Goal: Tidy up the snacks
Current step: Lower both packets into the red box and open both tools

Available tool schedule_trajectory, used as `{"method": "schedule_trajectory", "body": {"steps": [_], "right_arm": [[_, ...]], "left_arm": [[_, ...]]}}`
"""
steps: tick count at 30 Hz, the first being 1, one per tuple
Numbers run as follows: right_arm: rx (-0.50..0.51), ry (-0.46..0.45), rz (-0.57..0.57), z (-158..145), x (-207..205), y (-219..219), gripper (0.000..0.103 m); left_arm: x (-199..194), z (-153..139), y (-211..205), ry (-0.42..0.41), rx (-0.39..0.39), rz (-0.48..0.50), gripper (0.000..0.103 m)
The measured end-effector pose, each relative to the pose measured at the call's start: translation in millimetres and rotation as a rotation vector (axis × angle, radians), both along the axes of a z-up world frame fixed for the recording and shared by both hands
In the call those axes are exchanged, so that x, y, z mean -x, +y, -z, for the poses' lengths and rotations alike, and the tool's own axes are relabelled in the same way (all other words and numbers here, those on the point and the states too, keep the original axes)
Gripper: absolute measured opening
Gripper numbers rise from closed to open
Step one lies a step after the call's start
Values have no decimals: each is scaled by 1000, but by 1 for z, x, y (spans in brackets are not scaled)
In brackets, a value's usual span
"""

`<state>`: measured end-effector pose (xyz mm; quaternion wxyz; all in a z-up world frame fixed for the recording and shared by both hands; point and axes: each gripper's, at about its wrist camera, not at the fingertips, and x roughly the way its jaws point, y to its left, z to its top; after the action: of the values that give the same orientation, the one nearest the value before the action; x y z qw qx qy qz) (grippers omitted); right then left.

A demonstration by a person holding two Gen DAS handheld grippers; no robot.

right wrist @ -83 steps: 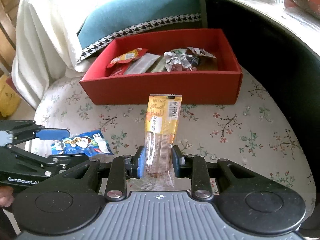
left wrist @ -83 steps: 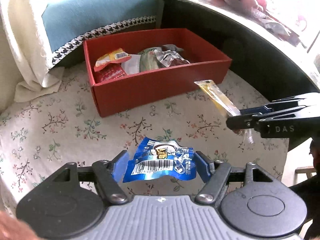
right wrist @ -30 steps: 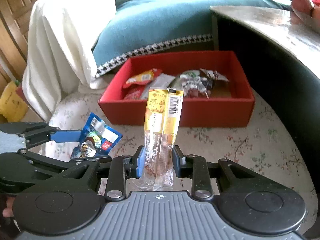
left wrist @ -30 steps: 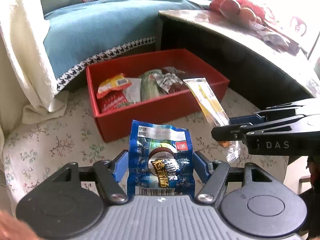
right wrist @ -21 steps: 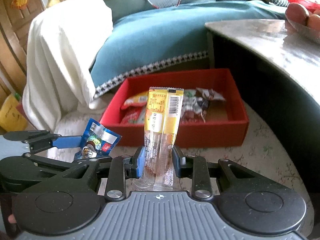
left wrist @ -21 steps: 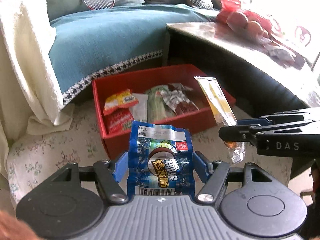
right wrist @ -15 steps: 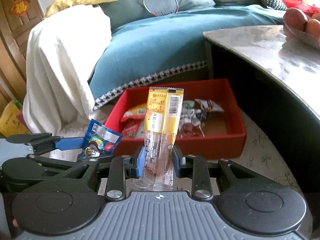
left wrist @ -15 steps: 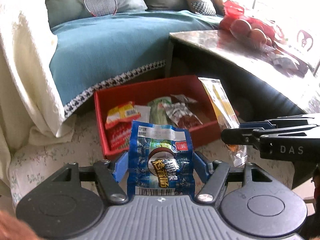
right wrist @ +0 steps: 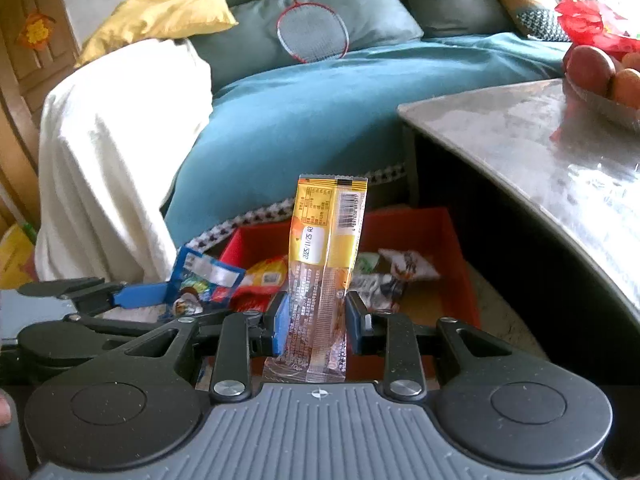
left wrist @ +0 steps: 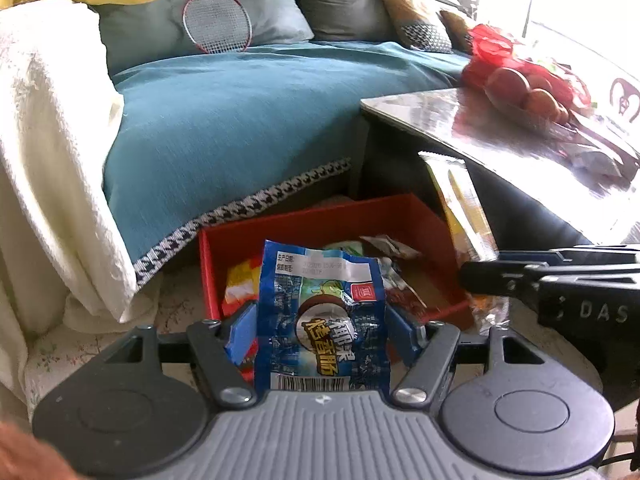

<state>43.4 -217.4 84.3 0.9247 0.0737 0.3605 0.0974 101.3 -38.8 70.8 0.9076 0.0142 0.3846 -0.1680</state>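
Left claw (left wrist: pixel 321 330) clamped on blue snack packet (left wrist: pixel 322 316), packet upright, raised in front of red box (left wrist: pixel 404 218). Right claw (right wrist: pixel 316 326) clamped on yellow wafer bar (right wrist: pixel 326 256), bar upright, lifted before same box. Box holds several snack wrappers (right wrist: pixel 394 268); sits beside blue sofa (right wrist: pixel 304 120) and dark marble-topped surface (right wrist: pixel 532 148).

I see the blue snack packet (left wrist: pixel 323 320) upright between my left fingers (left wrist: pixel 240 332); the yellow wafer packet (right wrist: pixel 324 272) upright between my right fingers (right wrist: pixel 280 326); the red box (left wrist: pixel 320 220) lies beyond both.
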Motion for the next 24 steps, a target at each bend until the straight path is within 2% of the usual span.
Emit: {"method": "schedule_trajectory", "body": {"steps": [16, 24], "right_arm": [[14, -3, 60, 4, -46, -13, 37], [18, 21, 75, 14, -73, -14, 37]], "left_arm": [[-55, 5, -6, -21, -25, -67, 61], [-80, 17, -7, -6, -53, -90, 61]]}}
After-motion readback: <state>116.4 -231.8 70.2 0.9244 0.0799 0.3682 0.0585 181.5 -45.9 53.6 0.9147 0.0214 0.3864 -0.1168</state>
